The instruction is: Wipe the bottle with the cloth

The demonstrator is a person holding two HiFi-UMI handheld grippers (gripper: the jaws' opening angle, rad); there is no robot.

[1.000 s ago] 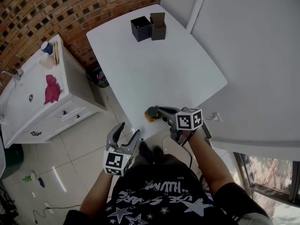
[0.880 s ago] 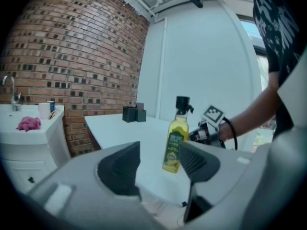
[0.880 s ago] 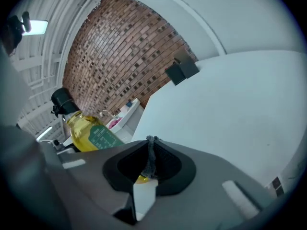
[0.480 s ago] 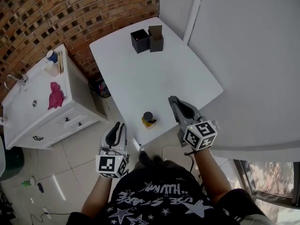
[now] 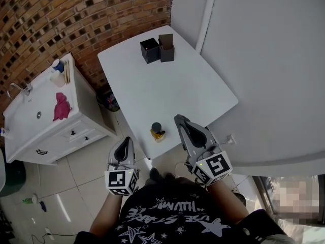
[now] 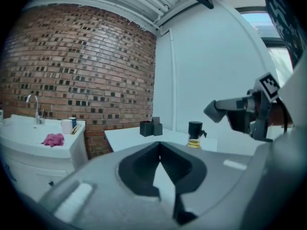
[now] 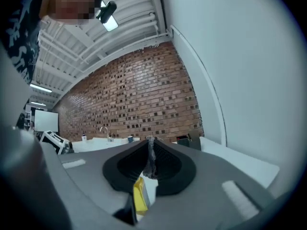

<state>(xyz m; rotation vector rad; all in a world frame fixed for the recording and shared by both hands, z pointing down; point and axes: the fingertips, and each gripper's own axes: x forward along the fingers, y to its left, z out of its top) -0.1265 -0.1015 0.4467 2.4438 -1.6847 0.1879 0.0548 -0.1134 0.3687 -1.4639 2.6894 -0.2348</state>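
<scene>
We identify two surfaces and the floor. The white table surface (image 5: pixel 175 88) carries three items. A bottle (image 5: pixel 157 131) with a black cap and yellow contents stands upright near its near edge. Well apart, at the far end, a black box (image 5: pixel 150 50) stands just beside a dark brown box (image 5: pixel 166 47).

The white vanity surface (image 5: pixel 25 131), at the left, carries a pink cloth (image 5: pixel 61 107) beside the basin. A blue-topped cup (image 5: pixel 58 65) and a white container (image 5: pixel 55 78) stand at its far end.

The tiled floor (image 5: pixel 76 174) carries a bin (image 5: pixel 108 101) between the two surfaces.
</scene>
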